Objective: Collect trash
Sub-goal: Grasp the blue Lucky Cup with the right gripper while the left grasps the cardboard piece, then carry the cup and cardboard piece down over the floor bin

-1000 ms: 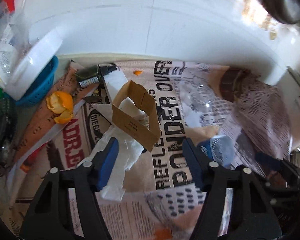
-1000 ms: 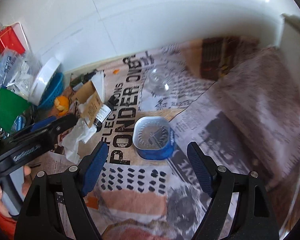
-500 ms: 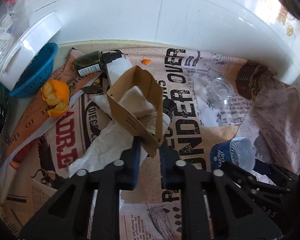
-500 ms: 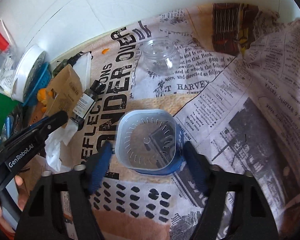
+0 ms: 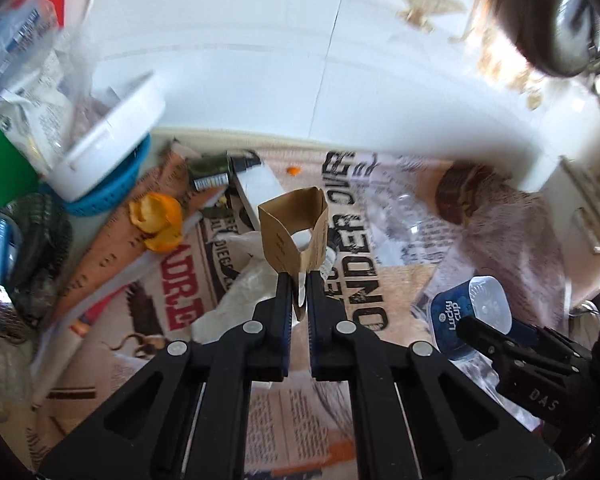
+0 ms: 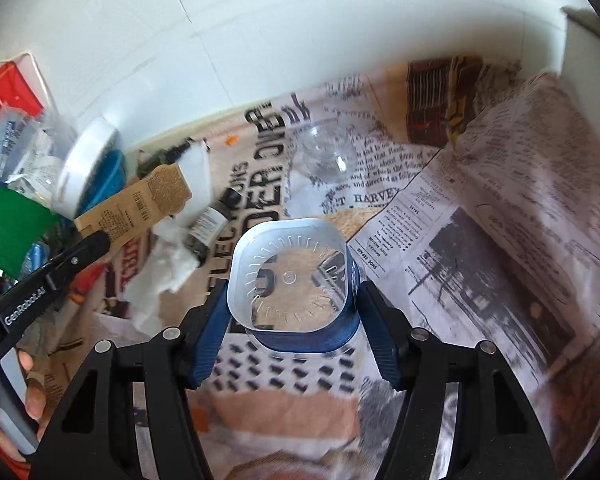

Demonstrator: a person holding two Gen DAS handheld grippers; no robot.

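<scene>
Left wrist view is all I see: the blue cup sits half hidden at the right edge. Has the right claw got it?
Observer: Yes. The right claw has just been closing, and both pads press the blue cup's sides.
Operator: Anything inside it?
Observer: Nothing visible; the printed sheet beneath shows through its clear face.
Operator: What carries my left claw?
Observer: A hand grips its handle, bottom left.

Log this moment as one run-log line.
left gripper: shut on cardboard sleeve, lifted | right gripper: shut on blue plastic cup | left on newspaper: tissue, orange peel
</scene>
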